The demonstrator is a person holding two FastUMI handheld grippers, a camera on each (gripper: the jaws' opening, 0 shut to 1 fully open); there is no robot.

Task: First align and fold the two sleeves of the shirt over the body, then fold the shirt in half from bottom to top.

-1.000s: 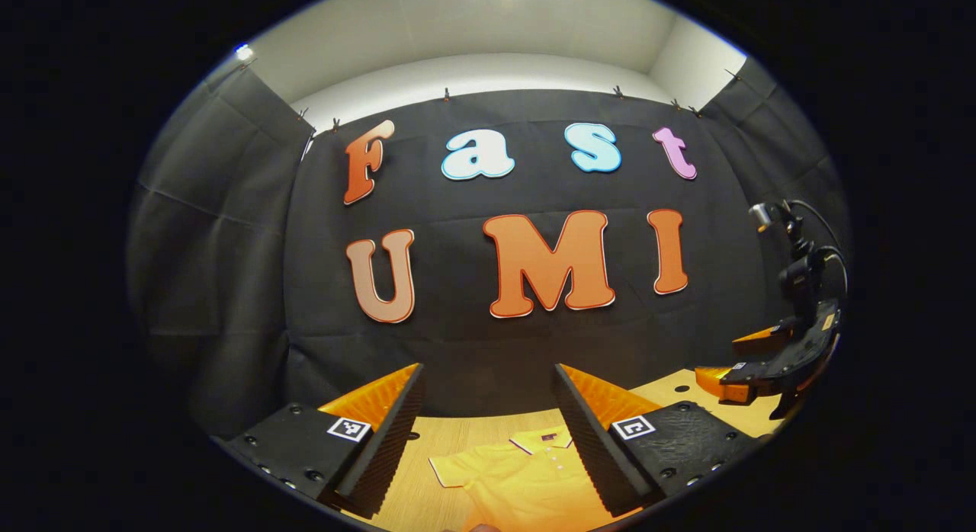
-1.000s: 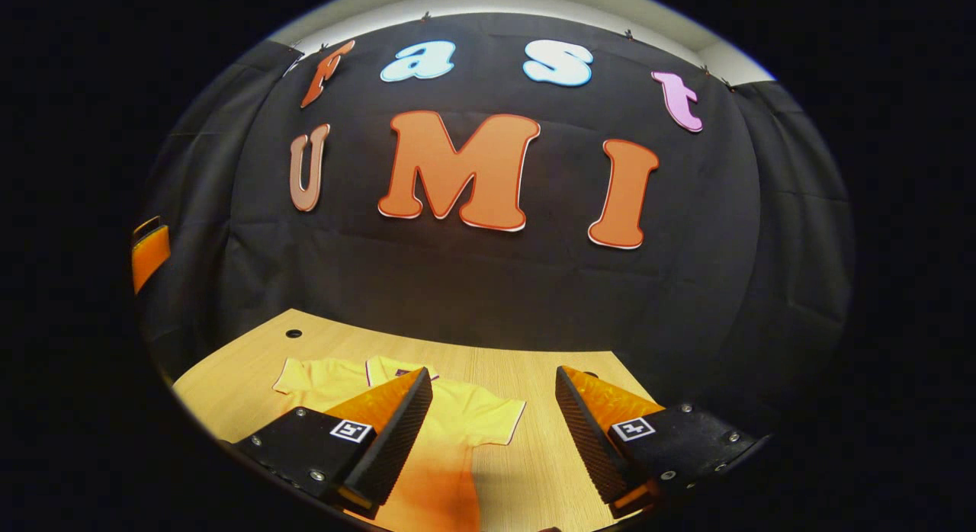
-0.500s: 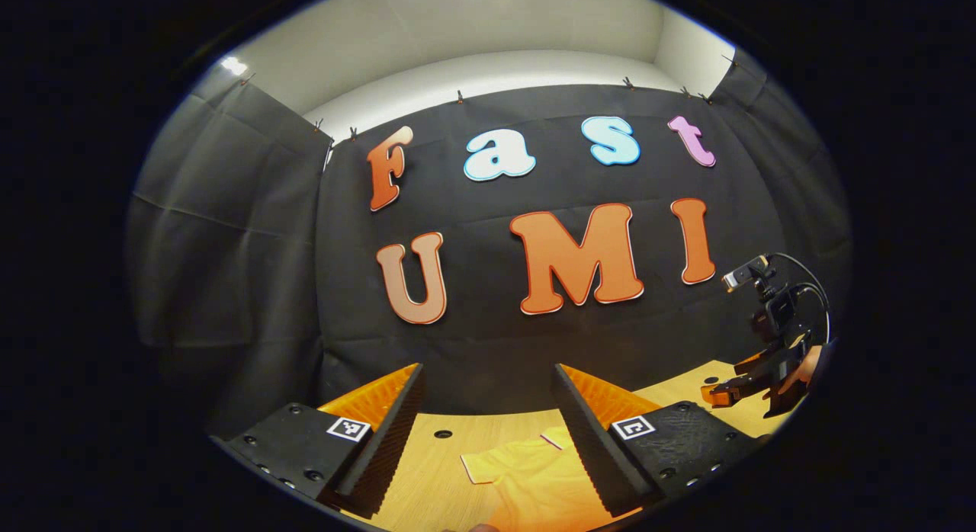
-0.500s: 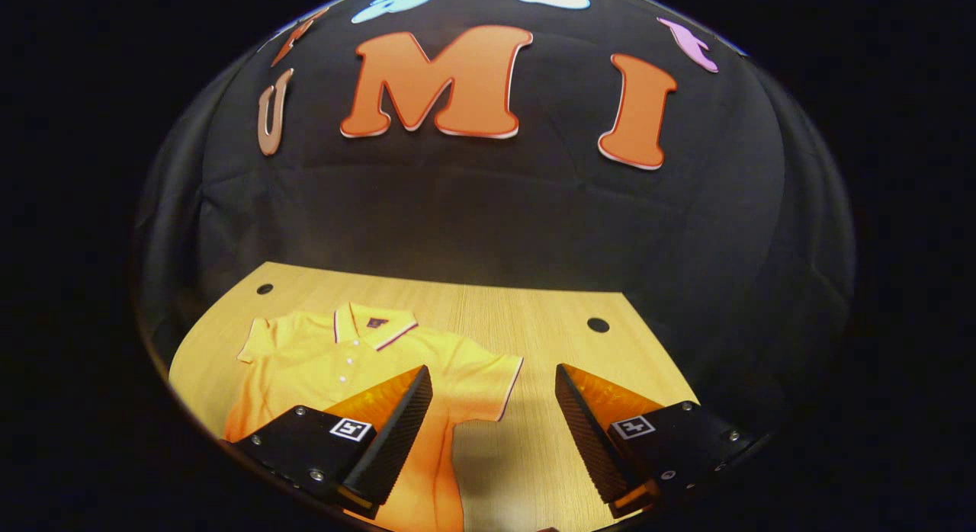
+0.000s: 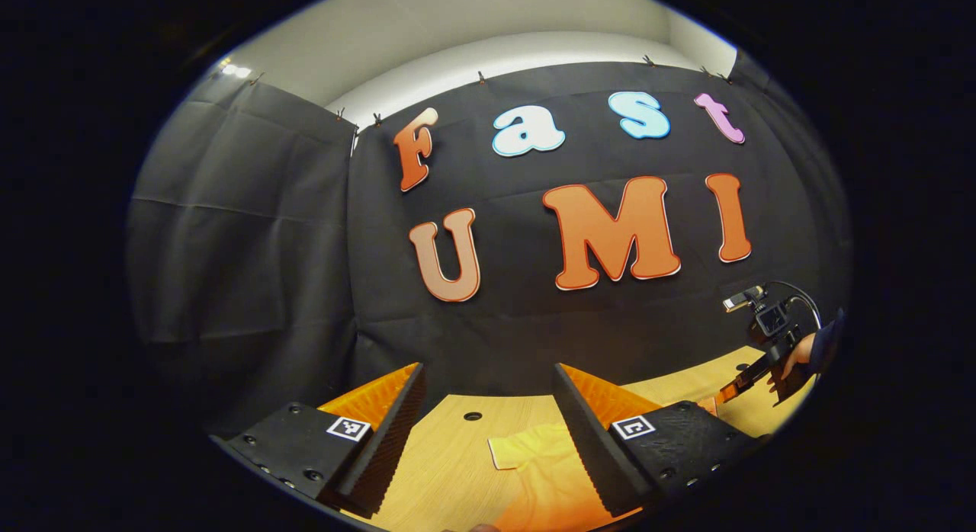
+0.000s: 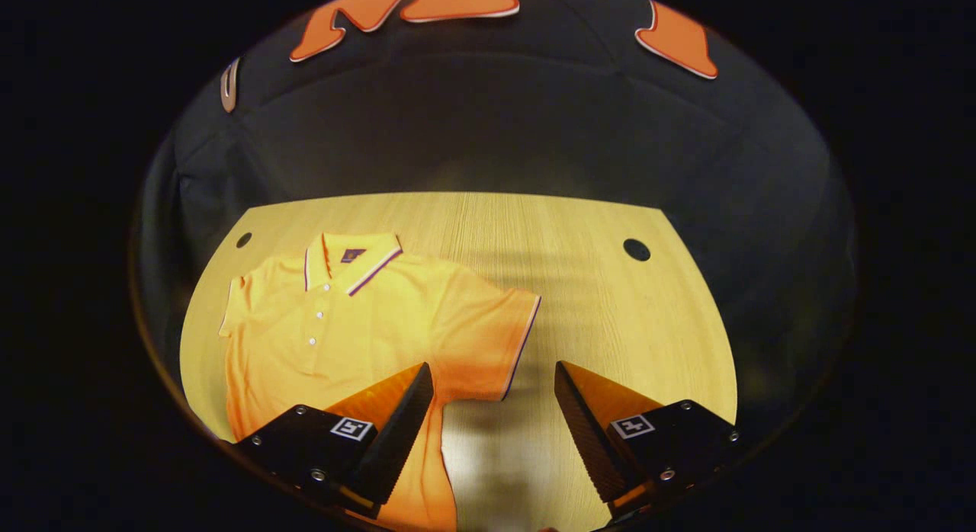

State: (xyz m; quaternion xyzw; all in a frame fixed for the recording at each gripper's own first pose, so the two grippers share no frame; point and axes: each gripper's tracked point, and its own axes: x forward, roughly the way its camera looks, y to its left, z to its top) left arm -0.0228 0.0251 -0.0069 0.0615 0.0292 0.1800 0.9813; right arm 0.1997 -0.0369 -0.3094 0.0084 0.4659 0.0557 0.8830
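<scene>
A yellow polo shirt (image 6: 343, 326) with a striped collar lies flat on the wooden table (image 6: 610, 318), collar toward the back wall. In the right gripper view its right sleeve (image 6: 496, 341) spreads out just beyond my right gripper (image 6: 492, 383), which hovers open above the sleeve's hem. In the left gripper view my left gripper (image 5: 488, 383) is open above the table, with the shirt's left sleeve (image 5: 526, 452) between and beyond its fingers. The right gripper (image 5: 751, 376) and the hand holding it show at the far right of that view.
Black cloth walls close the table at the back and both sides. The tabletop has round cable holes, one (image 6: 636, 249) at the back right, one (image 6: 244, 239) at the back left near the shirt's shoulder. Bare wood (image 6: 648, 349) lies right of the shirt.
My right gripper has tilted down and moved in over the shirt, so its right sleeve now lies just ahead of the fingers. My left gripper has turned left; the sleeve has shifted right between its fingers.
</scene>
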